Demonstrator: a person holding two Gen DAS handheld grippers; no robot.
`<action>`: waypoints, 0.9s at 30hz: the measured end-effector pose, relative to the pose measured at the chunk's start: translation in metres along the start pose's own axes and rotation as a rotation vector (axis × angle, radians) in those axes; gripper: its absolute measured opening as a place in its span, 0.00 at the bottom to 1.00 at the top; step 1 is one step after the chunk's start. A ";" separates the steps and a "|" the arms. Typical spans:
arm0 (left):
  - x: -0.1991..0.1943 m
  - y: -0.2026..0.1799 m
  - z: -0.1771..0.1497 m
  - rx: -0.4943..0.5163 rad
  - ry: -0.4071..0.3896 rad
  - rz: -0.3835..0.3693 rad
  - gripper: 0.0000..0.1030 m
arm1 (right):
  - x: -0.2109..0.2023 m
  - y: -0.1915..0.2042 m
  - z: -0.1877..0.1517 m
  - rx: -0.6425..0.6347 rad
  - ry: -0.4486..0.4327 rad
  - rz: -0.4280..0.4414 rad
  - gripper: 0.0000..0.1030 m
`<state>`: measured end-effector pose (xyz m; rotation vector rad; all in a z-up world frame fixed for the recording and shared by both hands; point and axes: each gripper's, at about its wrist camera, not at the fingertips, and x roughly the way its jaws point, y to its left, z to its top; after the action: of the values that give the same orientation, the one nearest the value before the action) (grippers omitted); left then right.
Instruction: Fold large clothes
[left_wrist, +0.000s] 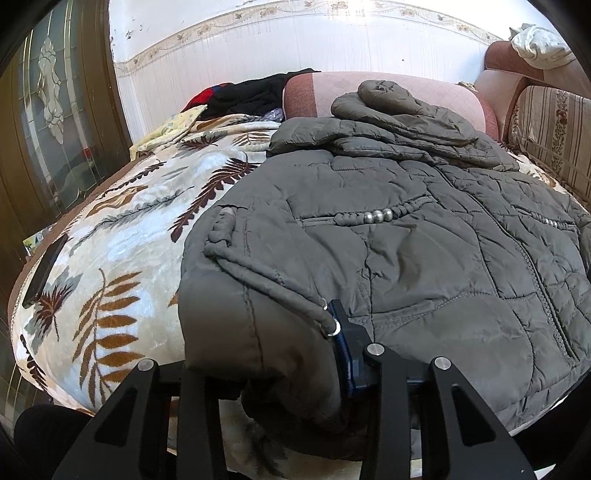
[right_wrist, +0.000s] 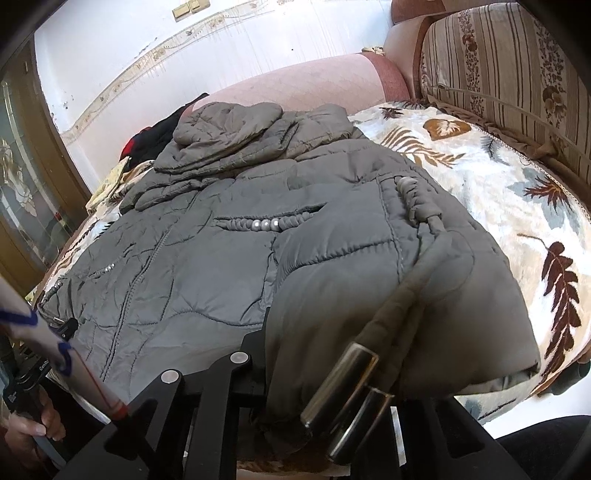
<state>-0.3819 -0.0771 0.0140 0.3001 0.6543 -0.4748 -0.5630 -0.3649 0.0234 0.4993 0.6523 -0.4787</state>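
Observation:
A grey quilted jacket (left_wrist: 406, 236) lies spread on the leaf-print blanket (left_wrist: 122, 229), hood toward the far sofa arm. My left gripper (left_wrist: 288, 373) is shut on the jacket's near left hem corner, cloth bunched over one finger. My right gripper (right_wrist: 325, 373) is shut on the jacket's (right_wrist: 258, 240) near right hem corner; a drawstring with a metal toggle (right_wrist: 343, 395) hangs over it. The other gripper (right_wrist: 64, 326) shows at the far left hem in the right wrist view.
A pink sofa arm (left_wrist: 406, 92) and dark clothes (left_wrist: 255, 90) lie at the far end. A striped floral cushion (right_wrist: 517, 74) stands to the right. A dark phone (left_wrist: 44, 273) lies on the blanket's left edge. A wooden glass door (left_wrist: 48, 110) is left.

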 end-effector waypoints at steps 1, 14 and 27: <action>0.000 0.001 0.000 -0.002 -0.001 -0.001 0.35 | -0.001 0.000 0.000 -0.002 -0.005 0.001 0.18; -0.008 0.001 0.004 0.001 -0.034 -0.003 0.28 | -0.017 0.005 0.004 -0.046 -0.069 -0.010 0.17; -0.006 0.002 0.002 0.003 -0.022 0.010 0.36 | -0.016 -0.002 0.005 -0.023 -0.046 -0.012 0.25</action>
<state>-0.3846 -0.0740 0.0195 0.3012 0.6308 -0.4685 -0.5727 -0.3650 0.0375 0.4615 0.6169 -0.4924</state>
